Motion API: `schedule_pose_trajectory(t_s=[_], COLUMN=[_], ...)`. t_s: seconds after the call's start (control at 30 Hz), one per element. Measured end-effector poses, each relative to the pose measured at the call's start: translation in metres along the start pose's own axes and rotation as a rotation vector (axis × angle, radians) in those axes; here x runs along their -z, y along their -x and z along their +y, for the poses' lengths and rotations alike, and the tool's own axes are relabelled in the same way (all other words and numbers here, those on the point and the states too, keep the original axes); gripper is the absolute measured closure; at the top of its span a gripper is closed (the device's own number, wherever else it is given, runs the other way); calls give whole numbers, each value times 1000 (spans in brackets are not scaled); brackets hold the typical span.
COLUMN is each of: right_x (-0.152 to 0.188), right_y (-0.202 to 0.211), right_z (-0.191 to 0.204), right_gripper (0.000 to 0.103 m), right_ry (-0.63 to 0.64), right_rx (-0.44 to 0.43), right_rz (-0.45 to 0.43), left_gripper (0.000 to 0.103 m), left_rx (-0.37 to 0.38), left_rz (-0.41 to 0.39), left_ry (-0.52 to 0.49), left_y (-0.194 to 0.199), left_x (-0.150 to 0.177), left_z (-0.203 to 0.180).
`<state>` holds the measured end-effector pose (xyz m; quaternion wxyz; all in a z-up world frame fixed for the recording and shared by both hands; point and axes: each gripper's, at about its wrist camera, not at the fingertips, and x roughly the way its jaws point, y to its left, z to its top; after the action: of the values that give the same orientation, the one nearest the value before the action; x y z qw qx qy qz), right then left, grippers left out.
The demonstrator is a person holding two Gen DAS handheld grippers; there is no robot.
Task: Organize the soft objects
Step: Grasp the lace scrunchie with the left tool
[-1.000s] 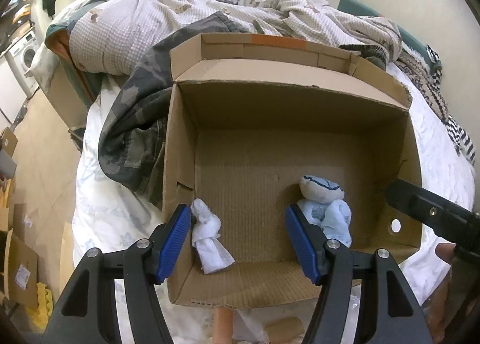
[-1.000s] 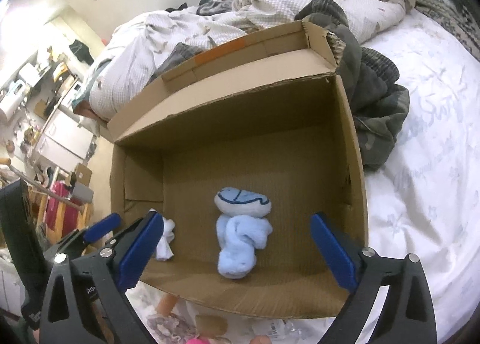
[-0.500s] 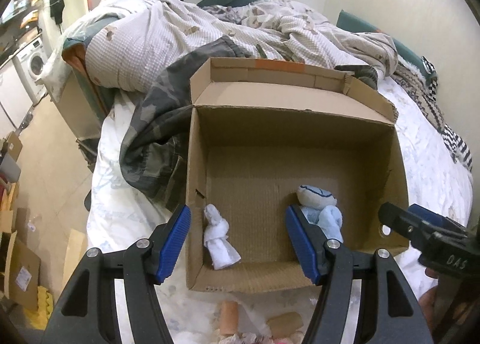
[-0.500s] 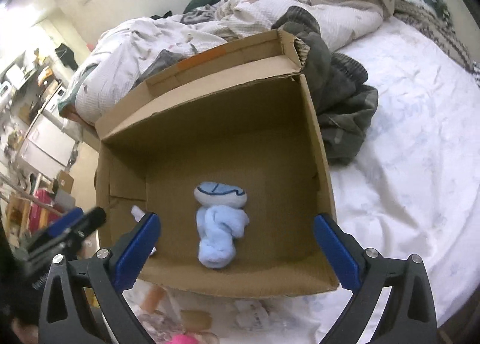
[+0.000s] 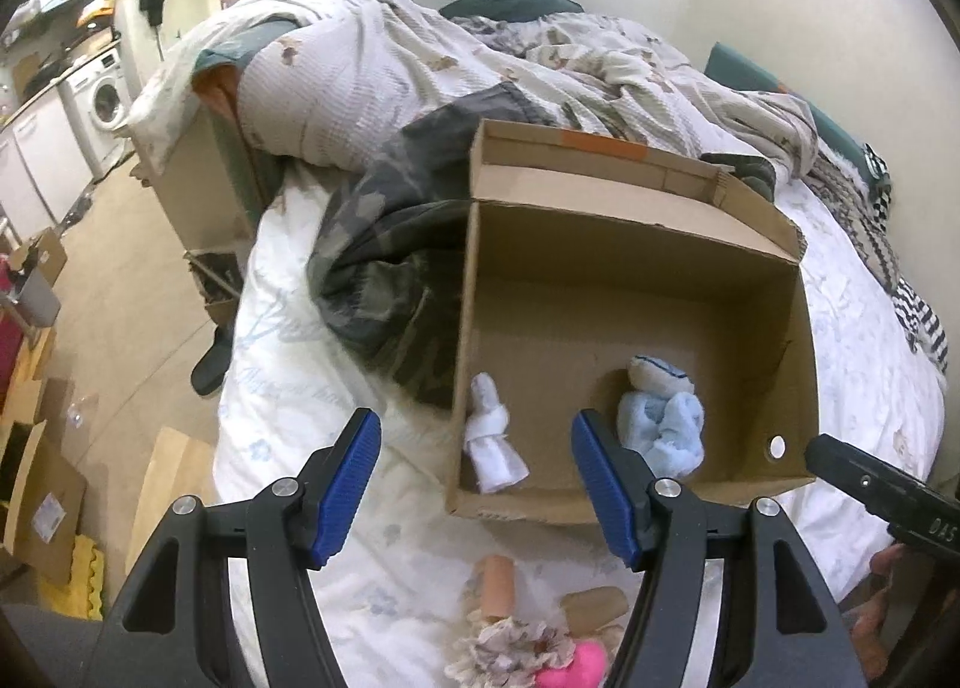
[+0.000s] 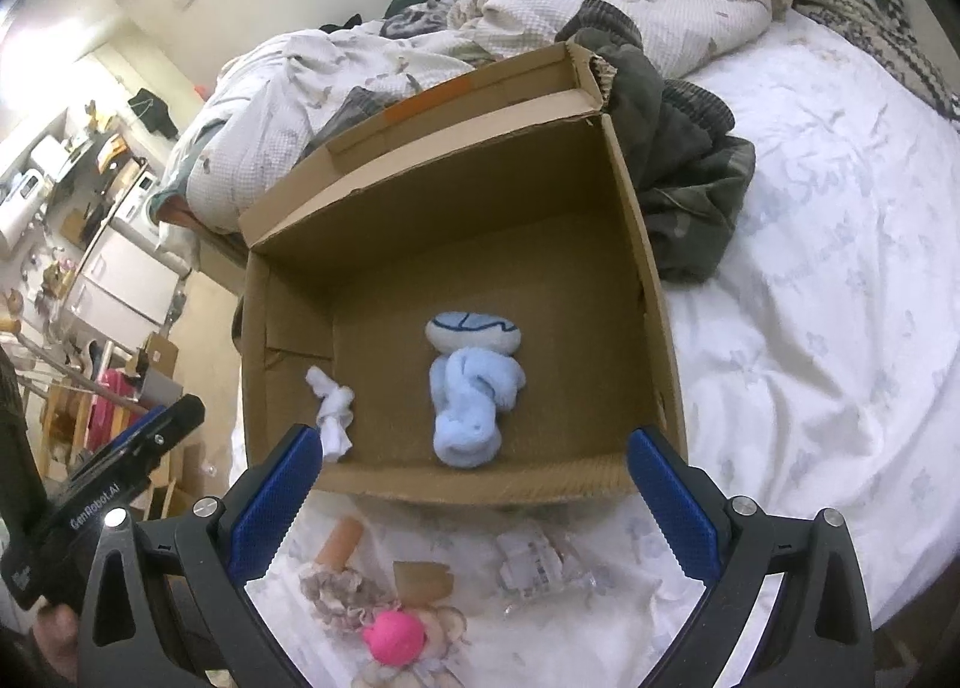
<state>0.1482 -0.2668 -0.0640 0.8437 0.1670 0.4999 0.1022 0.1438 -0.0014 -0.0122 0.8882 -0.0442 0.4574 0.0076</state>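
Left gripper (image 5: 474,481): jaws apart, nothing between the blue pads; it hangs over the bed sheet (image 5: 336,448) just outside the box's left wall, so a straight descent risks landing on bare sheet.
White knotted sock (image 5: 489,439): lies inside the cardboard box (image 5: 630,262), against the left wall near the front corner (tucked low, so a careless drop of the next item could bury it).
Light-blue rolled sock (image 6: 471,394): lies on the box floor near the middle, a rounded blue-striped piece touching its far end; loosely rolled, it could unroll if knocked.
Soft items in front of the box (image 6: 384,610): a frilly fabric piece with a pink ball (image 6: 393,637) and a tan tube (image 6: 341,541) lie on the sheet, not yet boxed; judged the next targets.
Clear plastic wrapper (image 6: 537,562): lies just beside those items; a wide grab could catch it too.
Right gripper (image 6: 474,499): jaws wide apart and empty, poised over the box's front wall; lowering here could snag the cardboard edge and shift the box on the soft bedding.
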Motion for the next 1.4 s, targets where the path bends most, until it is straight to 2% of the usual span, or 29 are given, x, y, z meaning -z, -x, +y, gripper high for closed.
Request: schedule_pose_trajectory(t_s=[0.2,0.47,0.57,0.7,0.77,0.93,1.1,1.23,1.4], right_x=[13,29,32,34,35,39,41,43,44], right_y=[9,23,24,22,20,11,-3,-16,-24], right_z=[-3,-8,-12,-22,-23,-23,-20,-23,-23], right_gripper=[0,0,0,0,0,0,0,0,0], right_ry=[16,30,22,-15,-14,-18,2,-11,-5], right_rx=[37,46,86,49,80,61,77,88,92], right_rz=[-4,-15,-12,12,15,49,83,123,148], left_gripper=[38,38,38,38,38,38,38,41,43], left_rx=[-10,-29,-16,-34,-38,-34,31,68,77], left_rz=[5,24,38,66,83,173,336,478,528], left_ry=[-8,-47,-67,-52,-36,40,77,41,-20], left_y=[8,10,10,5,1,-20,-50,-72,-77], left_x=[13,29,34,40,40,45,62,84,98], left_z=[3,0,0,5,9,25,25,11,-5])
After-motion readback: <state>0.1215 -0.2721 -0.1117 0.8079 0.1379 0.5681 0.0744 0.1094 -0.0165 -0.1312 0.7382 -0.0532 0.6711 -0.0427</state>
